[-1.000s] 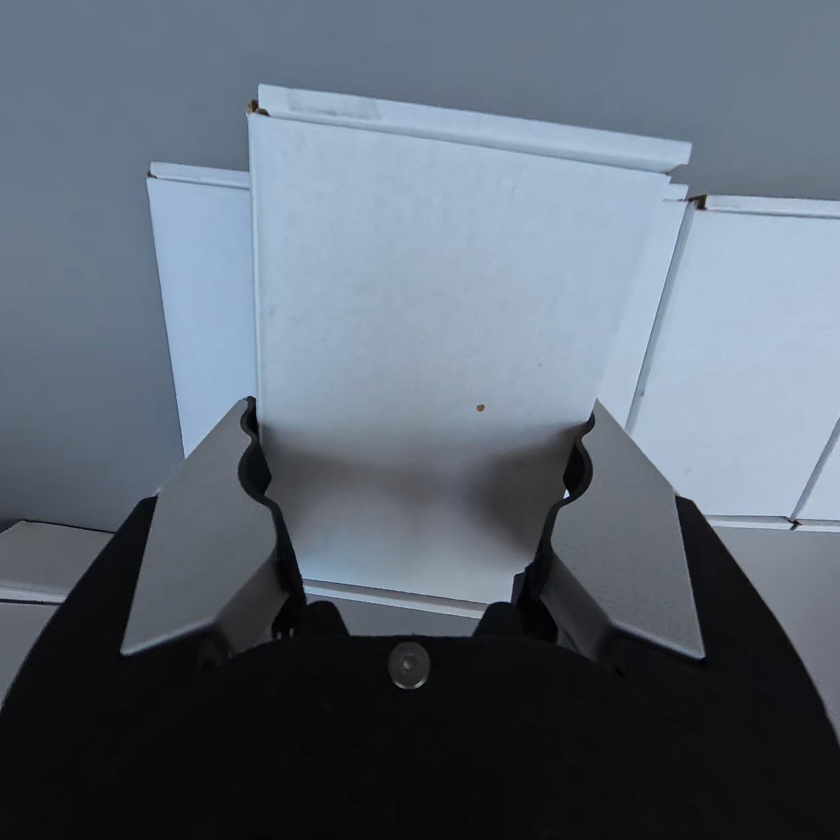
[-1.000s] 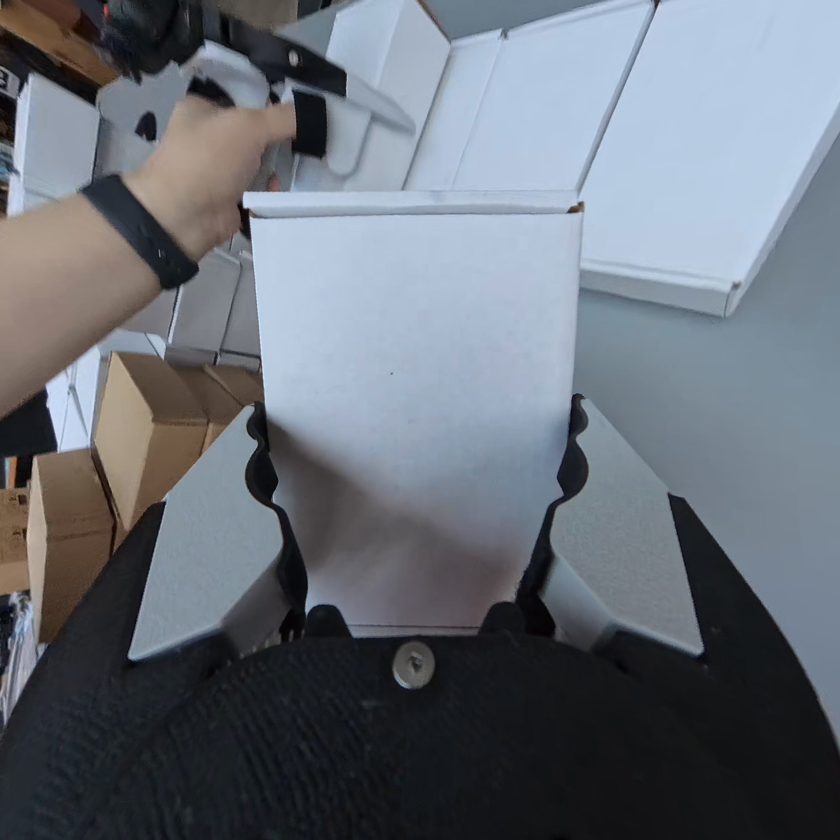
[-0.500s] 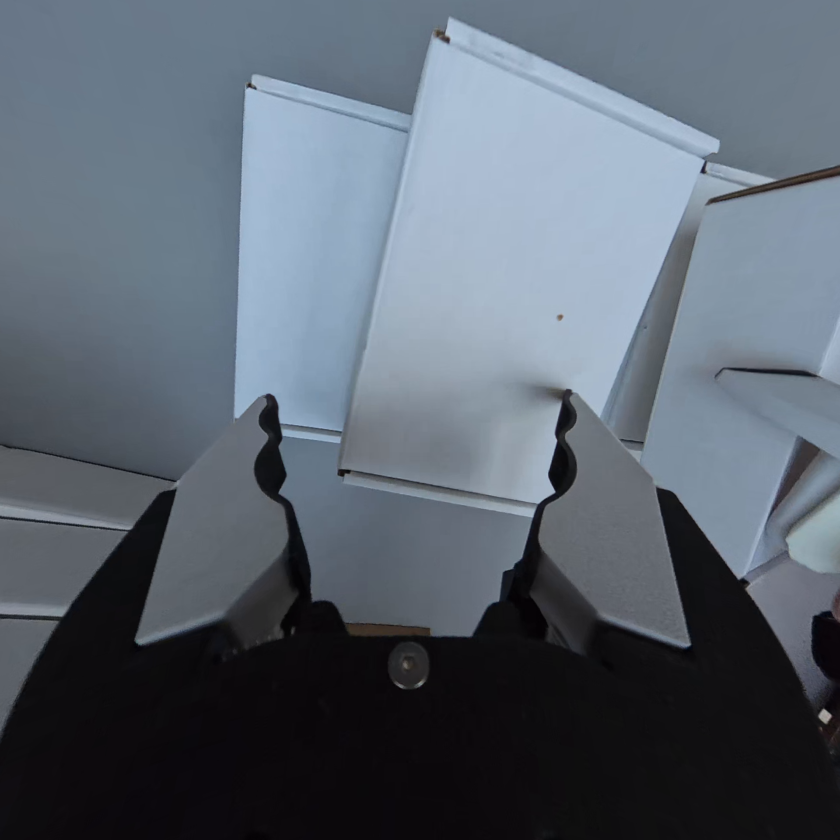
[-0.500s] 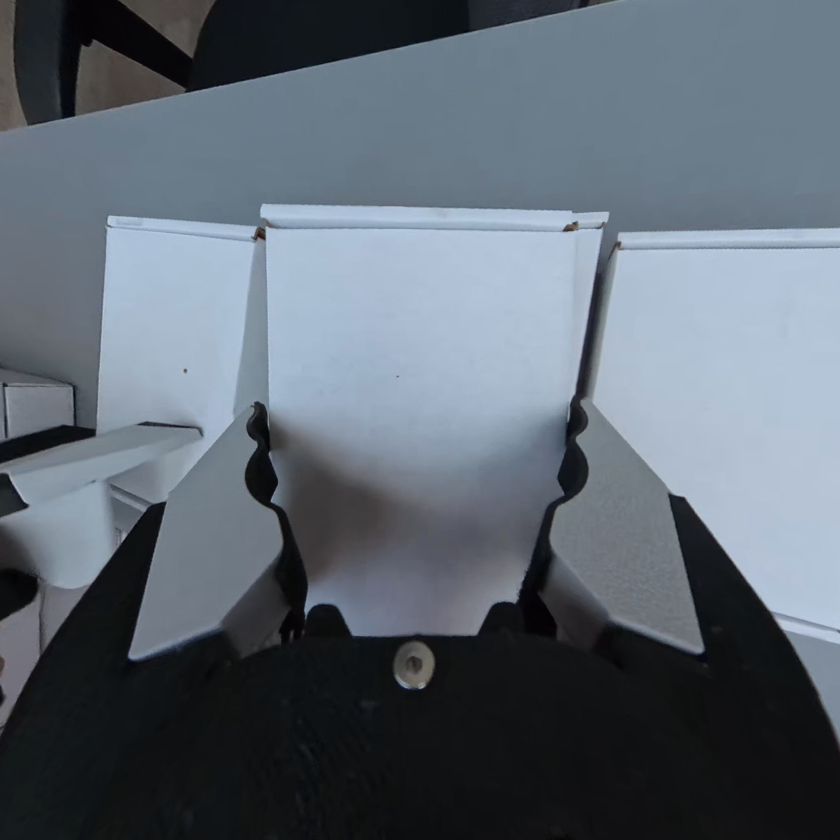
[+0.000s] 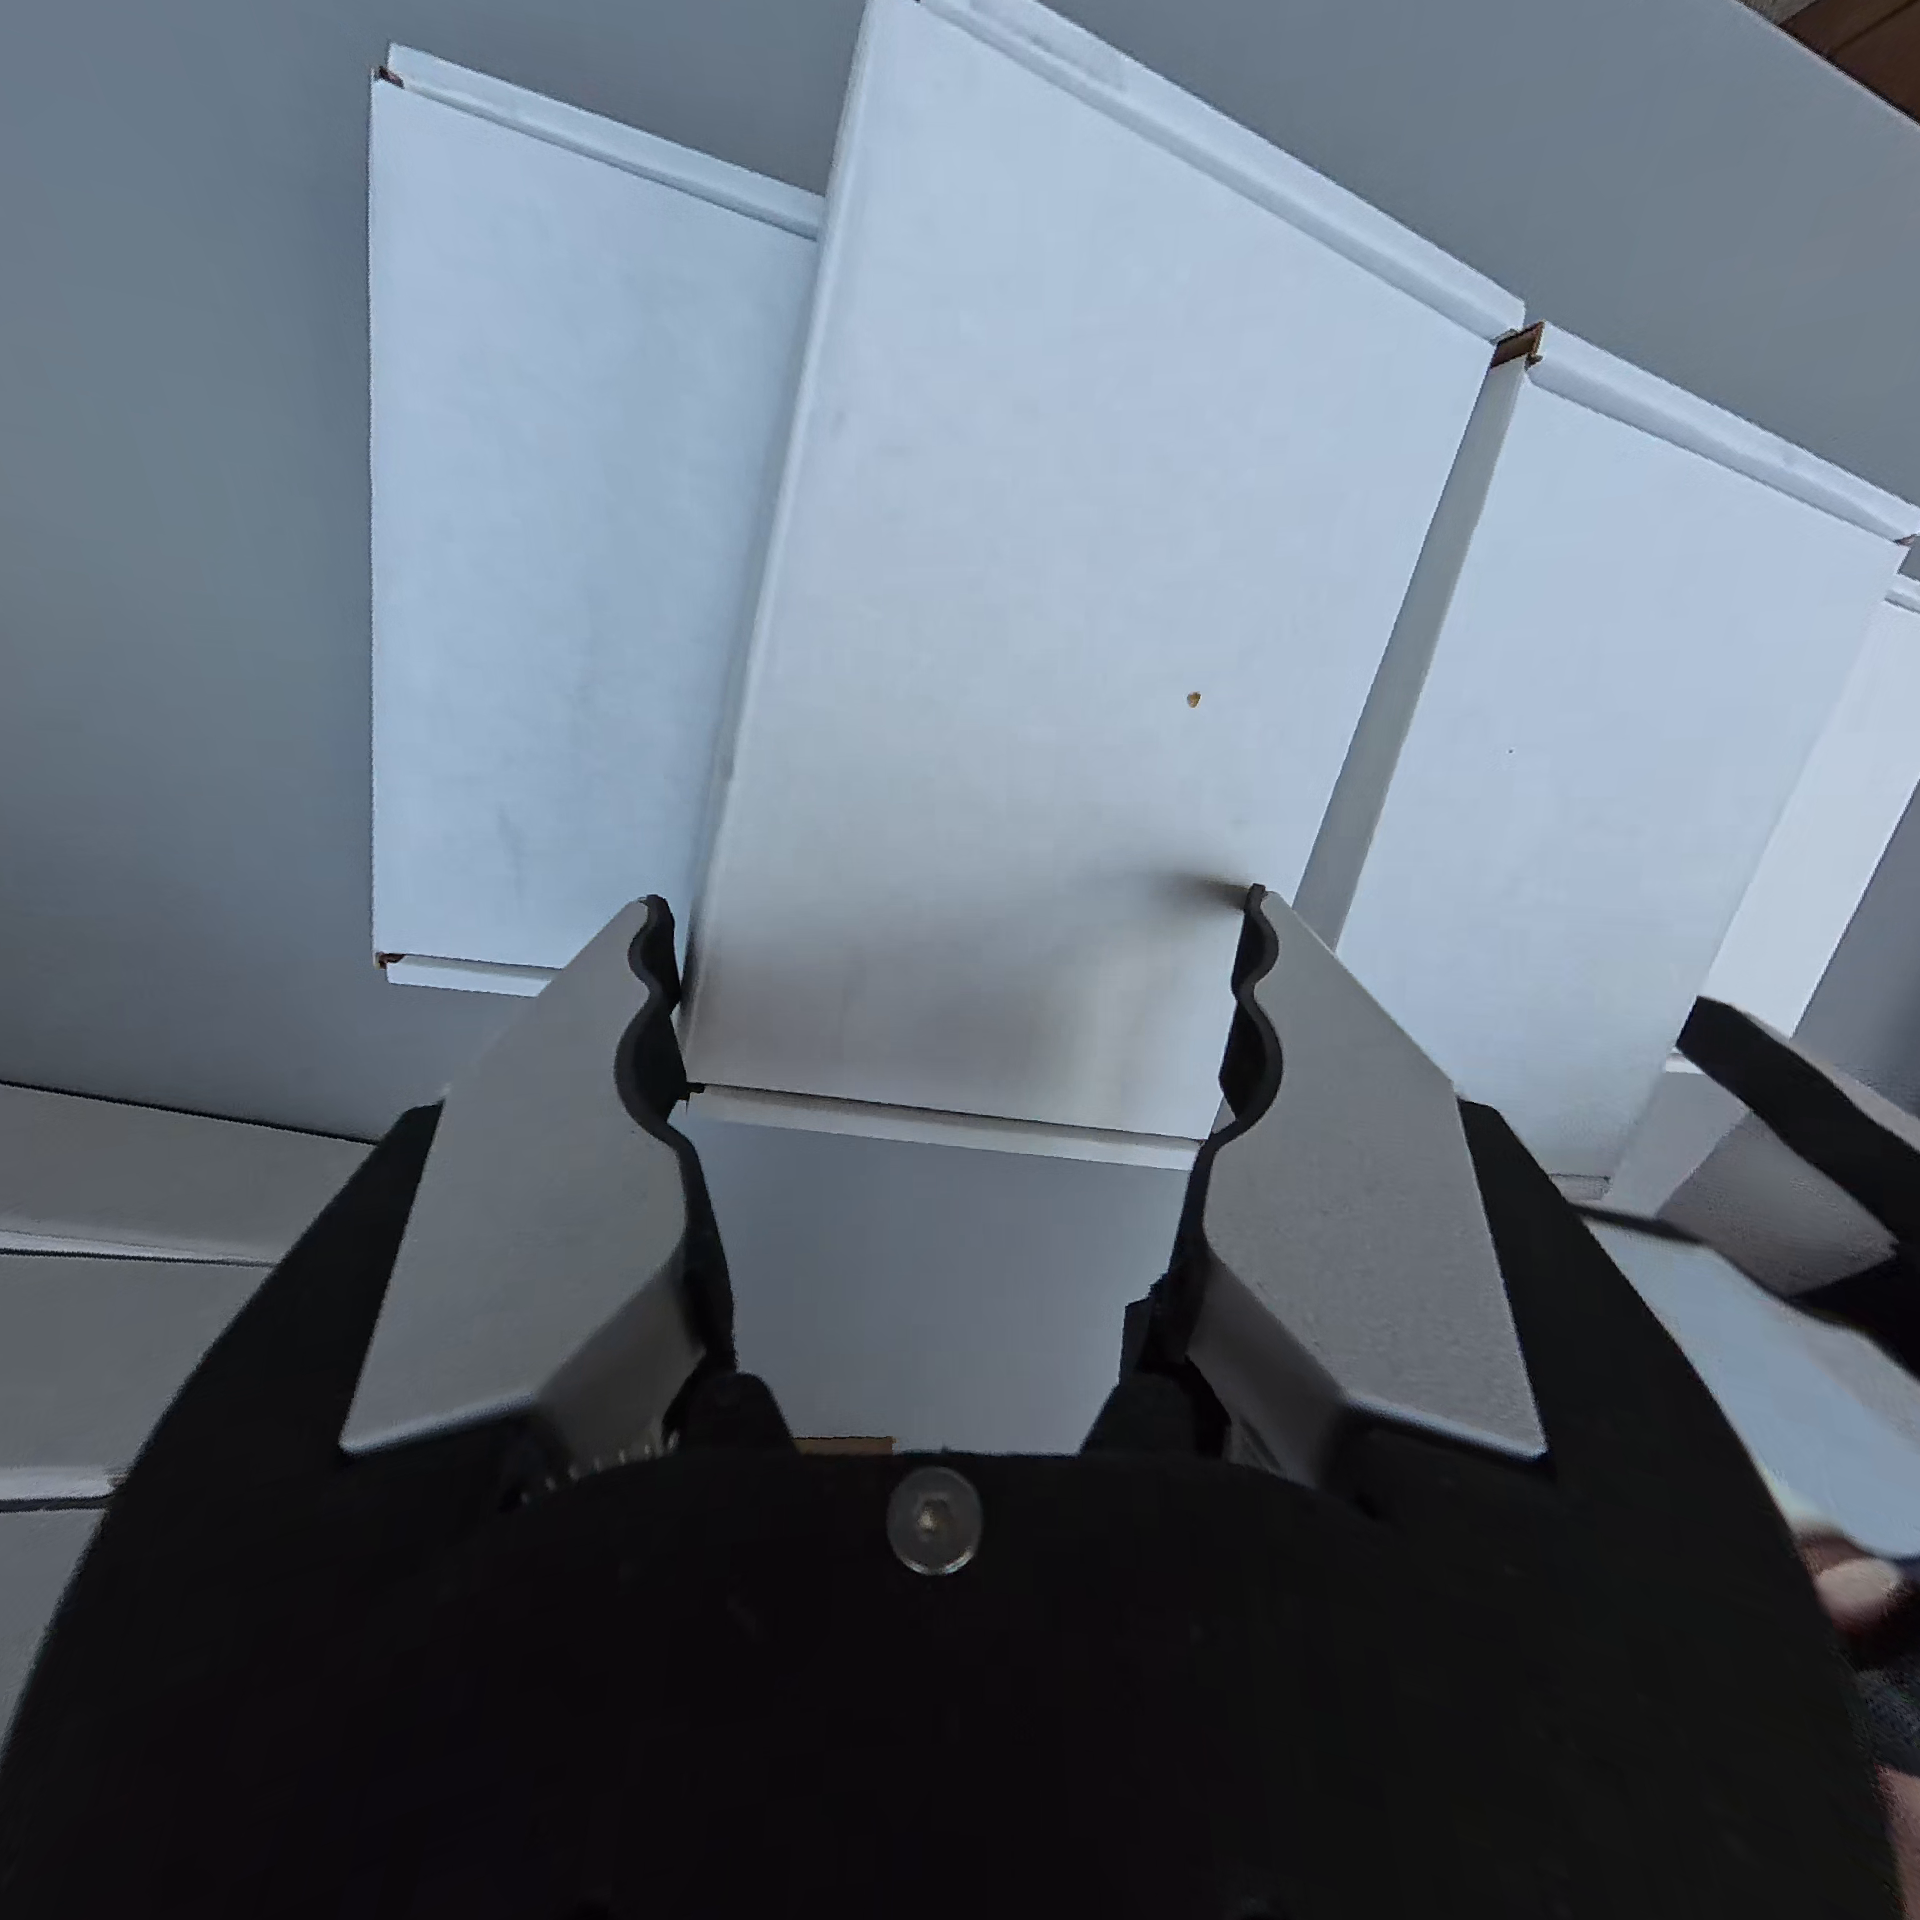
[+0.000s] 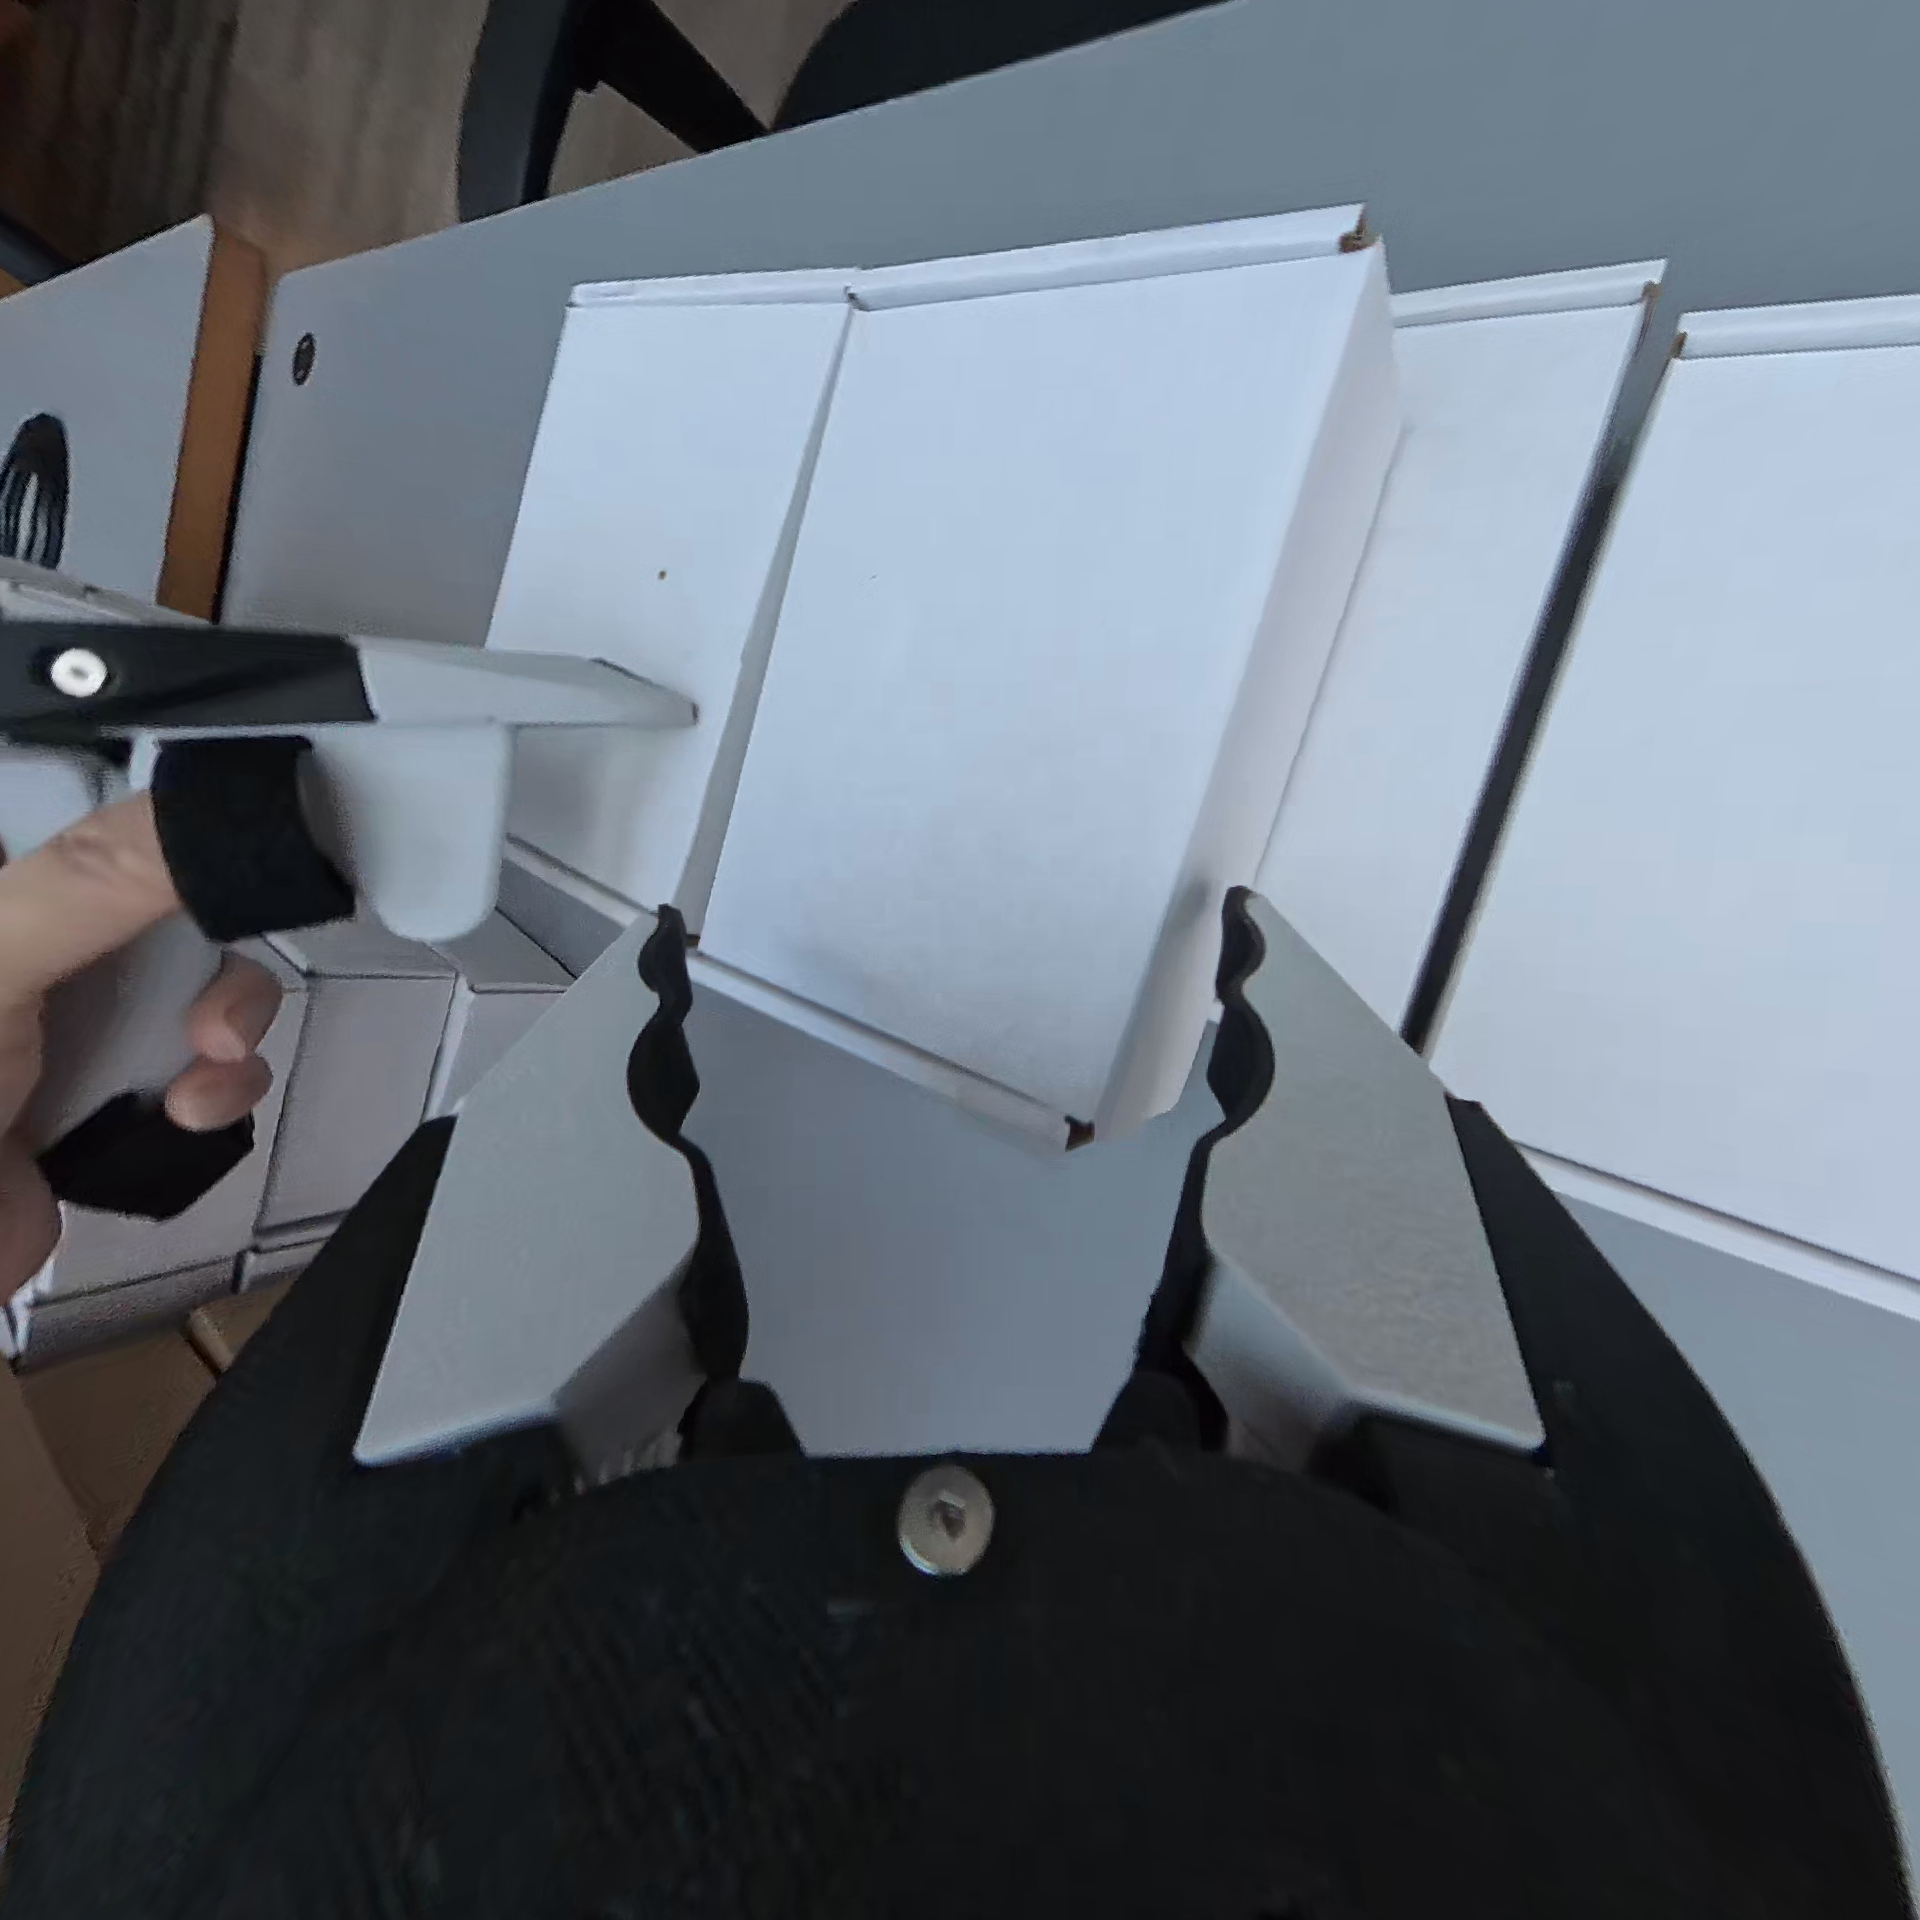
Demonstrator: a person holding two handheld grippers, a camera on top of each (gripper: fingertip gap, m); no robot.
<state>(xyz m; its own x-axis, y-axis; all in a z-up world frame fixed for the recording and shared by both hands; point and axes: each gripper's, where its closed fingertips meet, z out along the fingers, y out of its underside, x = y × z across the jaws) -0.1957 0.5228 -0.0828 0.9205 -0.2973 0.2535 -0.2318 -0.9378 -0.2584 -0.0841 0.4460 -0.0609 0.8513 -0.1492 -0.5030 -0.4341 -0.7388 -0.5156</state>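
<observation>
My left gripper (image 5: 953, 904) is open over the near end of a flat white box with a brown speck (image 5: 1039, 571). The box lies loose on other white boxes, its near edge between my fingertips. My right gripper (image 6: 951, 914) is open. A second flat white box (image 6: 1039, 644) lies tilted just ahead of it, its near corner between the jaws and free of both pads. That box also shows in the left wrist view (image 5: 1610, 779). In the right wrist view a hand (image 6: 83, 935) holds the left gripper (image 6: 623, 707) against the speckled box (image 6: 644, 499).
More flat white boxes lie in a row on the grey table (image 5: 156, 520): one under the speckled box (image 5: 540, 520), others to the right (image 6: 1455, 623) (image 6: 1766, 779). Small white boxes (image 6: 364, 1091) and brown cartons (image 6: 62, 1455) stand at the left.
One second ago each gripper was shut on its white box. Both have let go: the boxes now lie on the row, and both grippers have drawn back slightly.
</observation>
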